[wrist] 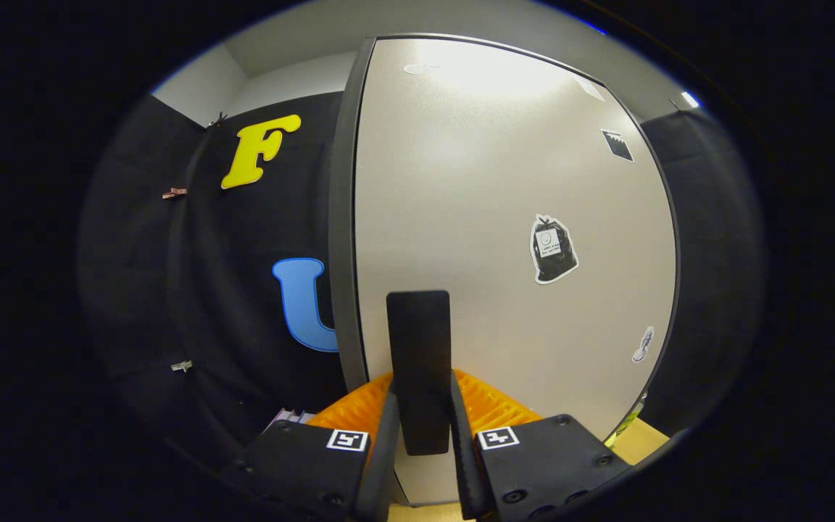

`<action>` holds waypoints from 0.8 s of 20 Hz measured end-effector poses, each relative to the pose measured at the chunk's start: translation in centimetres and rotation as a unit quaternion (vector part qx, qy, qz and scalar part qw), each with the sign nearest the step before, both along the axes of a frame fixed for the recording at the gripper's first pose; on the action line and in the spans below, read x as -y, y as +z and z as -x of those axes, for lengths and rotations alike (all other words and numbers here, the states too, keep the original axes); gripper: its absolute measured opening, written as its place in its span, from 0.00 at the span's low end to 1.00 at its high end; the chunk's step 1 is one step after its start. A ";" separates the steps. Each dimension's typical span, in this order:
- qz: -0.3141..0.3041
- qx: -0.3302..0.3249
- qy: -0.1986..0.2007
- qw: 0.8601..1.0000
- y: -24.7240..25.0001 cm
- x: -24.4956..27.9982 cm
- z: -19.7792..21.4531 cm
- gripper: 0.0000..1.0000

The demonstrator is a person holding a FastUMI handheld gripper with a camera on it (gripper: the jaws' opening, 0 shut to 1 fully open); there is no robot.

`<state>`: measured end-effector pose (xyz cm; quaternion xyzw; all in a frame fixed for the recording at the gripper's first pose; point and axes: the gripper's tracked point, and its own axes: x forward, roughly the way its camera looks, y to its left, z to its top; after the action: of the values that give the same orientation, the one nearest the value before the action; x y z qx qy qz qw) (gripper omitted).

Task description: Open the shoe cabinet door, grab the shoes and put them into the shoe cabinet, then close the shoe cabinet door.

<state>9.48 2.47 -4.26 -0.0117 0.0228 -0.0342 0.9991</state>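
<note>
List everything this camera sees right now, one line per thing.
cabinet door: one, pale grey with a dark edge, straight ahead of the claw.
door handle: one, black, upright bar on the door, between the fingers.
stickers: about four, mostly black and white, scattered on the door beyond the handle.
clips: three, small, on the black cloth wall beside the door.
floor: light wood, beside the door's foot.
claw: one, both fingers pressed on the door handle.

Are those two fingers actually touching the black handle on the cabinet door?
Touching. The gripper view shows the gripper closed on the black handle, both fingers pressing its sides.
</note>
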 end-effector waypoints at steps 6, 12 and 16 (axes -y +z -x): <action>-0.007 -0.004 0.005 1.000 0.0 0.1 0.1 0.31; -0.007 -0.016 0.015 1.000 -0.2 0.1 0.7 0.21; -0.009 -0.027 0.032 0.999 0.0 0.2 2.7 0.21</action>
<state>6.82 2.31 -4.30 -0.0040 0.0493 -0.0021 0.9988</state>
